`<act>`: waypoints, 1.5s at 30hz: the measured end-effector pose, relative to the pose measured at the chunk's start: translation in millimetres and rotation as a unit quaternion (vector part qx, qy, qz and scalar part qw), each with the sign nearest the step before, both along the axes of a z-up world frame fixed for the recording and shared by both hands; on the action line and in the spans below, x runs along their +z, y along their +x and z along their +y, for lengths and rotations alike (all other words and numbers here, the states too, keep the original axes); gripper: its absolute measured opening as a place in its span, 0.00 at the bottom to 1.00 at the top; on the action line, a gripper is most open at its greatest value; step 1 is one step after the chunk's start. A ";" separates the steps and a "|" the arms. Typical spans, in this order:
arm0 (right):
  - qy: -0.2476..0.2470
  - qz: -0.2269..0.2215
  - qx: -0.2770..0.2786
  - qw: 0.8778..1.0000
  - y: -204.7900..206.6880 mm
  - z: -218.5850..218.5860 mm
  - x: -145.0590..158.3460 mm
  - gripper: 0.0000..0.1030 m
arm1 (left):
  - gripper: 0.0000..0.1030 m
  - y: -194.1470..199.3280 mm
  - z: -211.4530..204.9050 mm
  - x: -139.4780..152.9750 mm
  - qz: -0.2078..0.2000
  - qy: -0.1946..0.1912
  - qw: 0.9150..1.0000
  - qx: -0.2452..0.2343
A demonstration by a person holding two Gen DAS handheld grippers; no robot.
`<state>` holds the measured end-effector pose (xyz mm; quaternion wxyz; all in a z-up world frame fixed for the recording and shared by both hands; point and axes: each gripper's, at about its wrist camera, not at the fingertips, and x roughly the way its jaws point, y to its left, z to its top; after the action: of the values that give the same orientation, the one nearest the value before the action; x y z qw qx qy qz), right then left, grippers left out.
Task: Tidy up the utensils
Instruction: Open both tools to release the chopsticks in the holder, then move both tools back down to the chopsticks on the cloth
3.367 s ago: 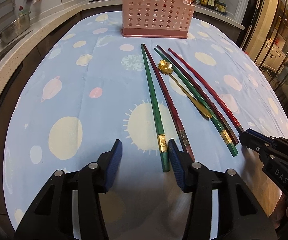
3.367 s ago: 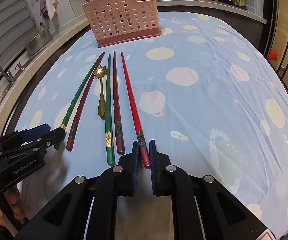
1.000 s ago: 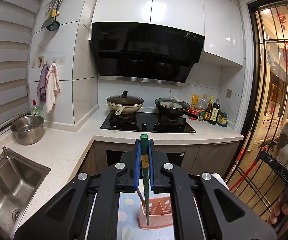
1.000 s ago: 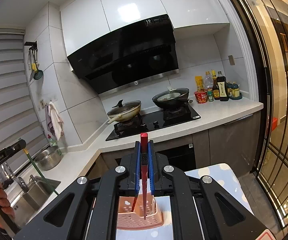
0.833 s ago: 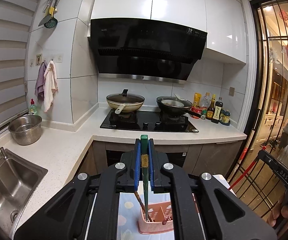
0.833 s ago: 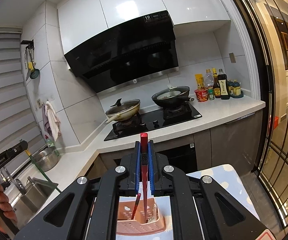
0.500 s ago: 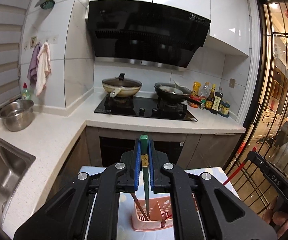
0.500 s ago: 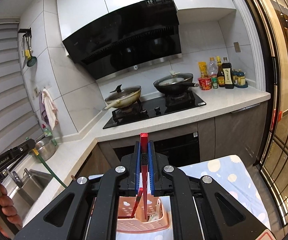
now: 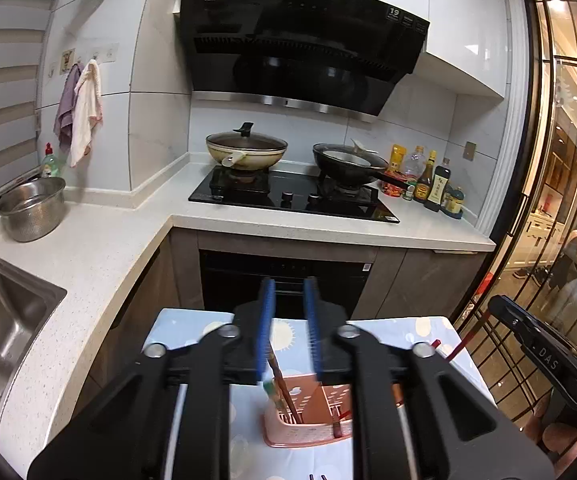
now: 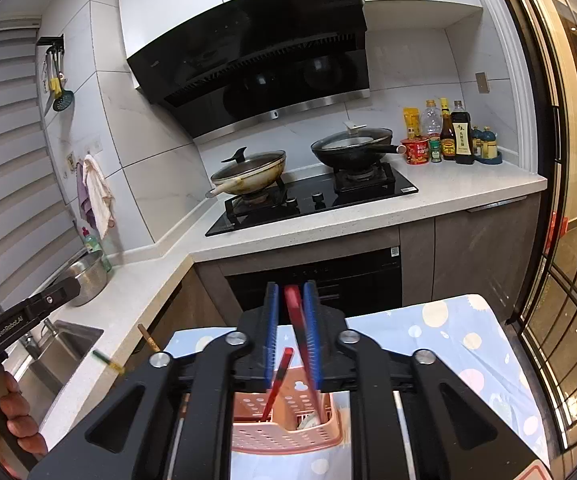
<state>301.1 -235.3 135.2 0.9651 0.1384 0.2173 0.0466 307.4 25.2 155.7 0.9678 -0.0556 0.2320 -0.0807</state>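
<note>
My left gripper point(image 9: 289, 292) hangs over the pink perforated holder point(image 9: 308, 428), its jaws opening with nothing between the pads. The green chopstick point(image 9: 269, 389) is blurred just below them, its top beside a brown-red chopstick point(image 9: 278, 366) standing in the holder. My right gripper point(image 10: 291, 292) is above the same pink holder point(image 10: 284, 432), its jaws opening. A red chopstick point(image 10: 295, 312) still stands between the pads, loose and leaning on the right one. Another red chopstick point(image 10: 278, 376) leans inside the holder.
The holder stands on a table with a blue planet-print cloth point(image 10: 448, 340). Behind it run the counter, a sink point(image 9: 4, 320) at left and the stove with pans point(image 9: 288, 196). A glass door with bars point(image 9: 548, 240) is at right. A hand point(image 10: 12, 412) holds the left gripper.
Both grippers sank toward the holder and their jaws parted. The green chopstick dropped out of the left gripper into the holder. The red chopstick came loose and tilted.
</note>
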 end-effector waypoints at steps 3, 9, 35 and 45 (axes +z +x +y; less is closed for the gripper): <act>0.006 -0.001 0.000 1.000 -4.0 -1.0 0.6 0.19 | 0.33 -2.8 2.9 -0.5 0.000 0.001 1.000 0.006; 0.004 -0.002 0.002 1.000 -16.0 -2.0 1.4 0.19 | 0.35 -12.8 8.2 -3.1 0.003 0.000 1.000 0.011; -0.070 0.114 0.074 0.988 -191.5 42.3 -113.0 0.20 | 0.49 -143.3 2.5 -115.3 0.111 0.028 0.993 -0.022; -0.074 0.205 0.092 0.972 -234.4 59.9 -193.5 0.20 | 0.49 -194.3 -14.5 -199.0 0.205 0.039 0.977 -0.048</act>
<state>66.6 -175.5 -58.4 0.8992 0.0525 0.4250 0.0893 113.1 10.7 -43.3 0.8963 -0.0223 0.4304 -0.1049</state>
